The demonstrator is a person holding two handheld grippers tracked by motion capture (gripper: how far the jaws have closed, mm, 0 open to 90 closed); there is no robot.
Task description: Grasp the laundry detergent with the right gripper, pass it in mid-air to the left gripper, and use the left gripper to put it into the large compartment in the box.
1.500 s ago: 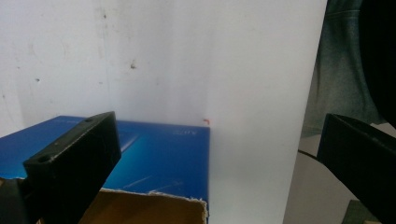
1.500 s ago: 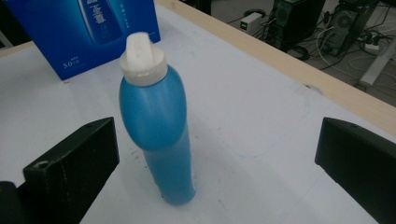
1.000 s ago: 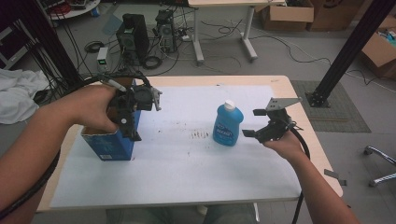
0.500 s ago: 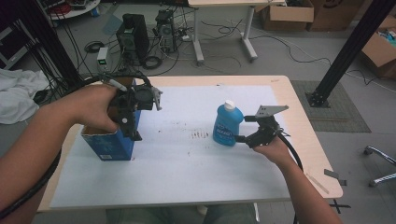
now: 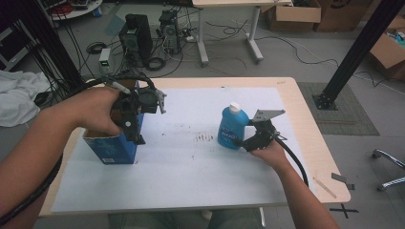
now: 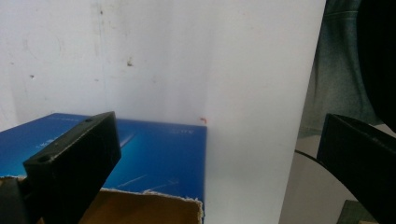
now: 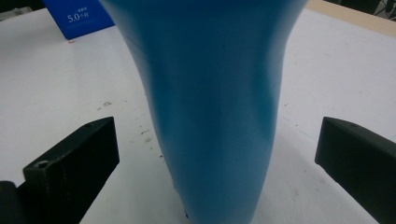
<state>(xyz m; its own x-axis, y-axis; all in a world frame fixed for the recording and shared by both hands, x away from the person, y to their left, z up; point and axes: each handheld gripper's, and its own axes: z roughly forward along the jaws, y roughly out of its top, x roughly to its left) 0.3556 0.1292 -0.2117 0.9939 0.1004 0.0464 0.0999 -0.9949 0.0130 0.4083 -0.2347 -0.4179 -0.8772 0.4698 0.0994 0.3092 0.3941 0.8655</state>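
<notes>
Since the earlier frames, the right hand-held gripper has advanced leftward to the blue bottle, which stood well apart from it before. Its jaws are spread wide on either side of the bottle's body, not touching it. The bottle stands upright with its white cap on, right of centre on the white surface. The left hand-held gripper, unmoved, hangs over the open blue carton at the surface's left edge, jaws wide apart and holding nothing; the carton's torn rim lies below them.
</notes>
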